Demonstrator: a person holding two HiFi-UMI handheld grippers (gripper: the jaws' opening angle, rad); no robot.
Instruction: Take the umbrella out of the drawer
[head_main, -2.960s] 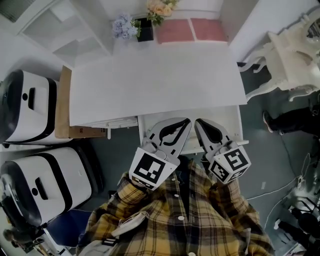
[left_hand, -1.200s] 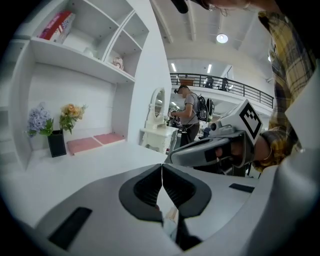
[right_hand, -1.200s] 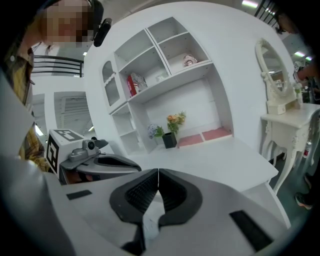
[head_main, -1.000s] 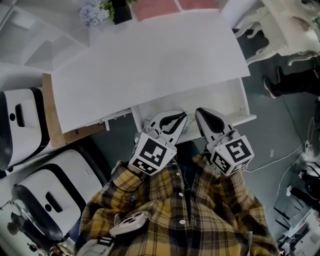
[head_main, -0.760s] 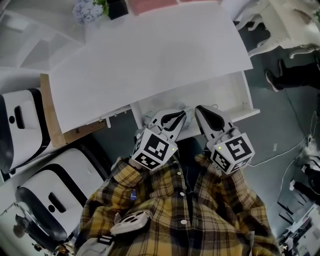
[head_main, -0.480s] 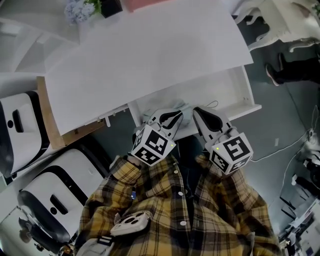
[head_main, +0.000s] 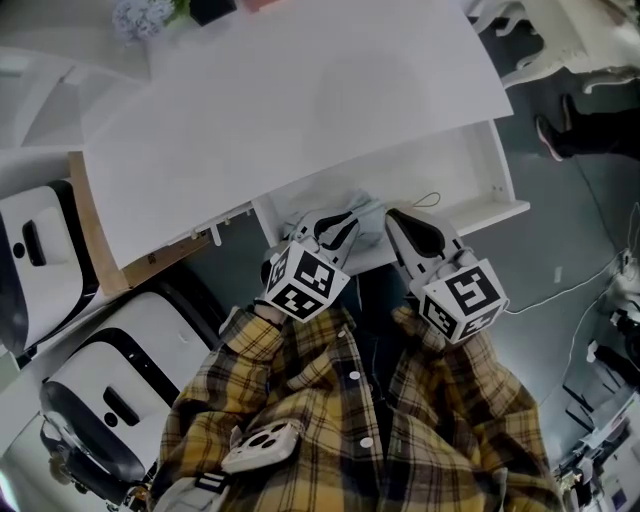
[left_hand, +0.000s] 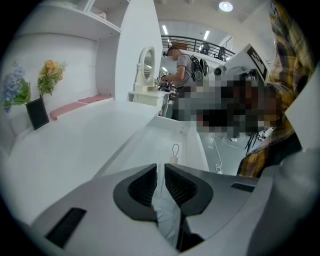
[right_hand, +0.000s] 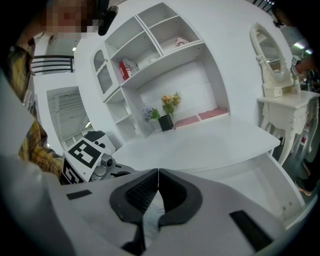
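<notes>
Now | left gripper (head_main: 338, 222) angled down over folded umbrella (head_main: 368, 207), still lying in open drawer (head_main: 497, 180) | jaws just easing apart to a narrow slit, probably readying a bite, nothing pinched | right gripper (head_main: 398, 220) closed, empty, just beside.

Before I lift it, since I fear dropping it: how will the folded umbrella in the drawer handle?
The umbrella looks like loose pale fabric, so its outside probably gives and may slip under a pinch. It lies compact in the drawer, so likely light. Its wrist loop will probably dangle.
</notes>
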